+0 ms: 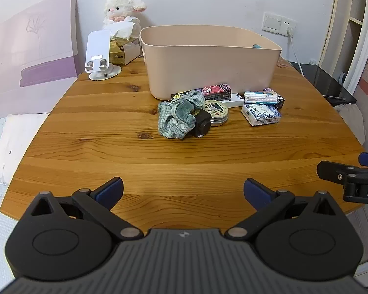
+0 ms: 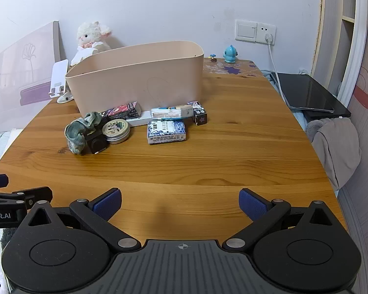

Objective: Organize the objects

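Left wrist view: your left claw (image 1: 183,191) hangs over the near edge of the wooden tabletop (image 1: 110,147), fingers spread wide apart w/ nothing between them. Your right claw (image 2: 180,202) is likewise wide apart and empty — it sits low over the near edge too.

The beige bin (image 1: 208,58) stands toward the back of the tabletop. Just in front of it lies the clutter: a green checked scrunchie (image 1: 176,116) draped against a small black box (image 1: 202,122), a round tin (image 1: 215,112) touching that box, a dark red packet (image 1: 216,90) against the bin wall, and a blue-and-white tissue pack (image 1: 261,114) to the right. A plush lamb (image 1: 121,7) and white phone stand (image 1: 98,54) sit at the back left — well apart from both claws.
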The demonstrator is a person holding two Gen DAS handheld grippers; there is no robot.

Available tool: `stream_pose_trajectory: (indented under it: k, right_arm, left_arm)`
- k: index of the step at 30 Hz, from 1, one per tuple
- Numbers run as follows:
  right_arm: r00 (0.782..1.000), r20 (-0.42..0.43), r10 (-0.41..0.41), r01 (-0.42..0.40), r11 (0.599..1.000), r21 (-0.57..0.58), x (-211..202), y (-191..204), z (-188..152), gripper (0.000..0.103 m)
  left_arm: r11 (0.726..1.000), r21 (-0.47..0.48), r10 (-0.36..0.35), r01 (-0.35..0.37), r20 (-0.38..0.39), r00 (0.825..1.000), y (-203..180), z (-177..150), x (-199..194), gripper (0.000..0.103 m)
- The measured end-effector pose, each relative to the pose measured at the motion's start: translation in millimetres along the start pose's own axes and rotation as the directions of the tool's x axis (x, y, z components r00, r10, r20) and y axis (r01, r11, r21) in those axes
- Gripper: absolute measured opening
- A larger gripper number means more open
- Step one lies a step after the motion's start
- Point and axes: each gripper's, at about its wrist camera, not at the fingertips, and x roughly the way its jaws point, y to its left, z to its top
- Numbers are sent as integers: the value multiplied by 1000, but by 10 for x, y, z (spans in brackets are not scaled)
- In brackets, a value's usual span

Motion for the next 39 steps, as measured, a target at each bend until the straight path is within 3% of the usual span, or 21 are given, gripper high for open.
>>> stream_pose_trajectory:
  k: [39]
  right_arm:
    - [1000,12,23,-23,999,-31,-14,68,-5,103]
  left_arm:
    - [1000,2,-30,30,19,999,-65,-6,-83,103]
